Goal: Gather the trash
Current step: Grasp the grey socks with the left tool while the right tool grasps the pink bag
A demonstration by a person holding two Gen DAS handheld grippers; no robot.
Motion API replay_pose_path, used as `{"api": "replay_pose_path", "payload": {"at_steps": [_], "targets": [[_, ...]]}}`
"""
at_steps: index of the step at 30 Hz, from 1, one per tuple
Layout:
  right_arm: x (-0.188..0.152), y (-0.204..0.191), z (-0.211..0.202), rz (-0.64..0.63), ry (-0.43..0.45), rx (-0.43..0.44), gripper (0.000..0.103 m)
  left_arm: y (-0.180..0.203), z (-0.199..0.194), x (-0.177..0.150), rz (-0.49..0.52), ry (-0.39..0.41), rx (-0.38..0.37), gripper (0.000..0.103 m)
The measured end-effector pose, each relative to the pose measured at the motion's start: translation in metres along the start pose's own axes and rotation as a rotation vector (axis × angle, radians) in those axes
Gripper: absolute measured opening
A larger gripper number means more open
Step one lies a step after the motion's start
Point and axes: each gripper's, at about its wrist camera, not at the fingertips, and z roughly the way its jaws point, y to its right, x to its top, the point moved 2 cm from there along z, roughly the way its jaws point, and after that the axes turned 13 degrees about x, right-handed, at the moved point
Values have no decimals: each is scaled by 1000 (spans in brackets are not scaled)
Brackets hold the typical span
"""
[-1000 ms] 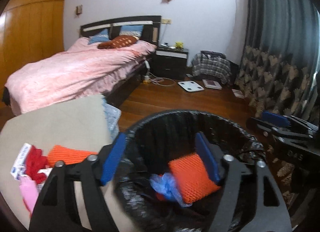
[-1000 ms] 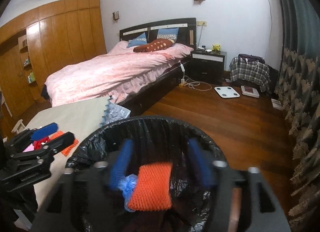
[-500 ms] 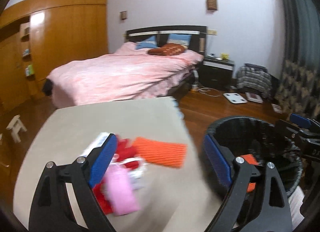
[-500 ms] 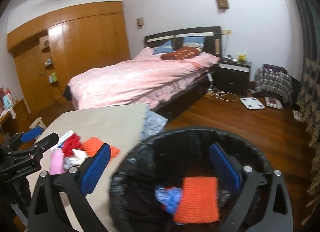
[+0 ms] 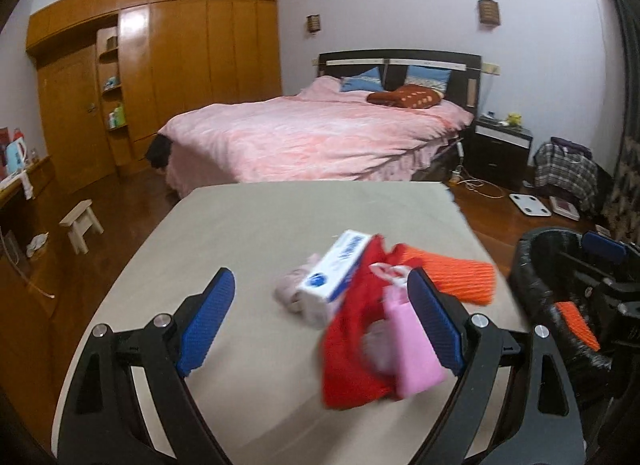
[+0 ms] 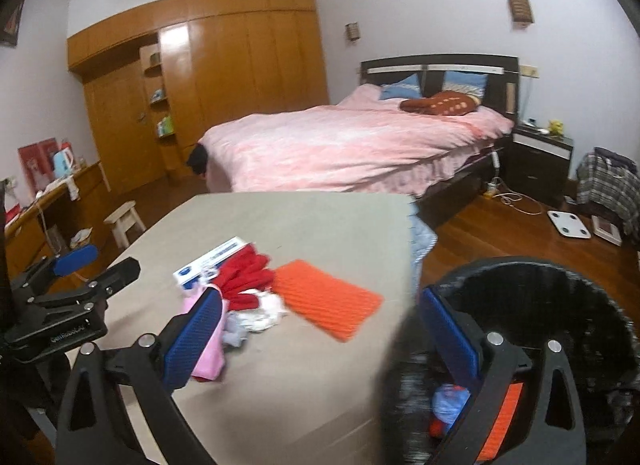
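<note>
The task was partly done. Inside the round bin lined with a black plastic bag point(image 6: 532, 289), which stood on the wooden floor just right of the table, there already lay an orange ribbed foam net point(image 6: 502, 417) and a crumpled blue plastic piece point(image 6: 450, 401).

On the beige table top point(image 5: 280, 217) a small heap of trash was left. It held a white and blue cardboard box point(image 5: 334, 273), a red mesh bag point(image 5: 352, 345), a pink plastic pouch point(image 5: 412, 349), a pale pinkish crumpled piece point(image 5: 290, 291) left of the box, and some white crumpled paper point(image 6: 260, 315). A second flat orange foam net point(image 5: 456, 275) lay at the right side of the heap, near the table edge and the bin.

The left gripper point(image 5: 320, 321) had its blue pads wide apart and empty; it hung above the near part of the heap, touching nothing. The right gripper point(image 6: 320, 345) was also released and carried nothing. Its left pad was over the pink pouch and its right pad was over the bin.

By my judgement about two items were collected and five or six remained, so most of the work was still ahead.
</note>
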Motion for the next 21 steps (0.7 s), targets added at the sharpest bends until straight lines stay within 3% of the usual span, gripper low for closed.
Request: {"api": "replay_pose_path", "payload": {"at_steps": [9,14,21], "targets": [[-18,-33,52,-23,-103,74,80,-33,19,-14,-33,-32,39,85],[-26,-47,70,-29,-163,111,61,-46,27,-19,-38,-45,49,83],[-35,-60,86,-42,-228,140,53,-53,36,-23,-52,-62,50,80]]}}
